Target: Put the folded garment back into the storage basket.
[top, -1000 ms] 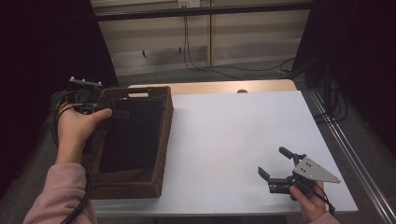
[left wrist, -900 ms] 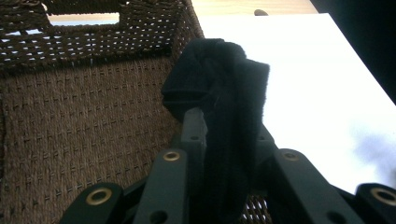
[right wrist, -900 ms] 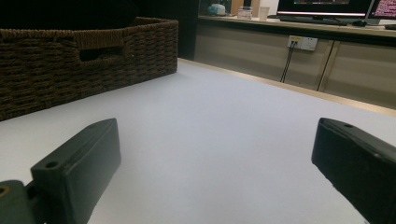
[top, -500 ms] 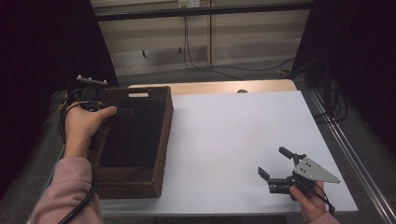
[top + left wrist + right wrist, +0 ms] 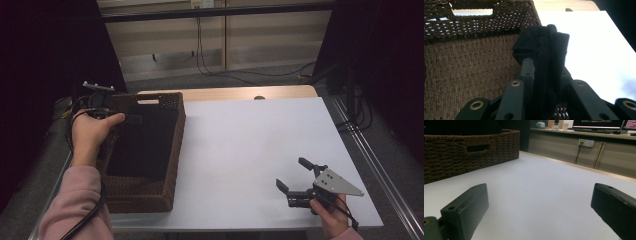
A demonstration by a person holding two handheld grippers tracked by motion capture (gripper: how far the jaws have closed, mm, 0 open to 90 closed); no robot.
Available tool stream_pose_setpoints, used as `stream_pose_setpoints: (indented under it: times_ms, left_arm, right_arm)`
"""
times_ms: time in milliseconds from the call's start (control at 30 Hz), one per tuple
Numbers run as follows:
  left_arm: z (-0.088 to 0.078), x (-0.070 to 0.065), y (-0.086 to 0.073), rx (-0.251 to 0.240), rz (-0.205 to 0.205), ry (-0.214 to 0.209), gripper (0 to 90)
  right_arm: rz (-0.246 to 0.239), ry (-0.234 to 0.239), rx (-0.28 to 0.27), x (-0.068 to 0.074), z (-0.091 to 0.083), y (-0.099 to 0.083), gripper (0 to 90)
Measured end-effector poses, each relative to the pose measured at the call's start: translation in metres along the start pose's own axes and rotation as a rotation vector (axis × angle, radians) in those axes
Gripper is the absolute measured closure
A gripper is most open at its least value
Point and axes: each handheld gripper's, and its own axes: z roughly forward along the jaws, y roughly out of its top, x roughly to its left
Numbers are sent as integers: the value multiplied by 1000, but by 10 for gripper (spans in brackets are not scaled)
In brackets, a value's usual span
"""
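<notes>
Over wicker basket (image 5: 474,57): black, folded, fuzzy cloth (image 5: 546,57).

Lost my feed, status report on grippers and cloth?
Left gripper shut on black cloth over wicker basket. Right gripper open, idle on table.

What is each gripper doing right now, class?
Left gripper: closed on the black fabric cloth, over the brown wicker basket.
Right gripper: open, holding nothing.

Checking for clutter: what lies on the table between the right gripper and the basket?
Nothing: in the high view the white table is bare between the right gripper and the basket. The right gripper view shows the same.
</notes>
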Motion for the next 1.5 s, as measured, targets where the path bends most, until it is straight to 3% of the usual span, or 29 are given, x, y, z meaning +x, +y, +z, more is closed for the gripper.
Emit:
stream_pose_setpoints:
  times_ms: [100,533,567,633,667,700,767,800,833,1067,1233,1367,1500]
  left_arm:
    - [0,2,1,0,13,8,747]
    - [5,6,2,-9,-11,14,747]
    - [2,11,3,43,58,19,747]
    - [6,8,2,-15,-5,19,747]
    - [6,9,2,-10,-3,20,747]
    - [5,11,2,1,17,21,746]
    - [6,12,2,2,14,24,747]
    - [4,16,2,33,59,22,746]
    - [8,12,1,-14,-13,23,746]
    - [10,17,0,-3,4,29,745]
    - [13,18,0,-19,-24,27,744]
    - [14,20,0,-23,-9,35,745]
    - [15,22,-1,-32,-24,42,745]
  right_arm:
    - [-1,0,-2,0,0,0,13]
    - [-1,1,-2,0,0,0,13]
    - [-1,1,-2,0,0,0,13]
    - [-1,0,-2,0,0,0,13]
    - [0,3,-3,0,0,0,13]
    - [0,0,-2,0,0,0,13]
    - [-2,-1,-2,0,0,0,13]
    - [0,0,-2,0,0,0,13]
    - [0,0,-2,0,0,0,13]
    - [-3,-1,-2,0,0,0,13]
    - [-2,-1,1,0,0,0,13]
    - [-3,2,-3,-1,0,0,13]
    - [3,5,-4,0,0,0,13]
